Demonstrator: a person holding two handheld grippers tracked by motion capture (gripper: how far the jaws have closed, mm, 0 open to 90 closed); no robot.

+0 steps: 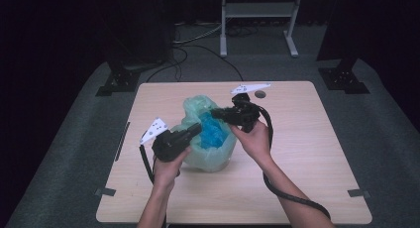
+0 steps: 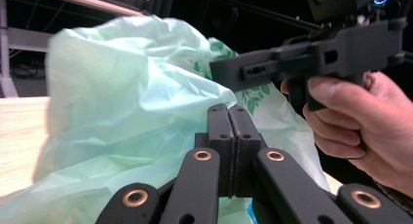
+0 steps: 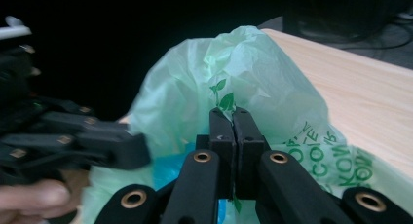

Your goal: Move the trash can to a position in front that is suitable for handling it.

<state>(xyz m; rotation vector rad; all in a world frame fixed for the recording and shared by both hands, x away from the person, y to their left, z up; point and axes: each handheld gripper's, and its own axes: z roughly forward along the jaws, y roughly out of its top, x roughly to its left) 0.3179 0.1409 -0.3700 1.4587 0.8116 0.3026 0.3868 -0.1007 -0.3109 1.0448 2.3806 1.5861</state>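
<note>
Grippers (image 1: pixel 208 121) on bag (image 1: pixel 208 153), wooden table (image 1: pixel 307 153)

I see the pale green plastic bag (image 1: pixel 208 139) standing crumpled mid-table, mouth open, bright blue contents (image 1: pixel 214 131) inside.

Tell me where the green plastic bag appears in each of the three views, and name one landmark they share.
High view: the green plastic bag sits at the table's centre, between both grippers.
Left gripper view: it covers the left and middle, behind the closed fingers.
Right gripper view: it rises in the centre, with the closed fingers at its edge.
Shared landmark: the wooden table.
</note>
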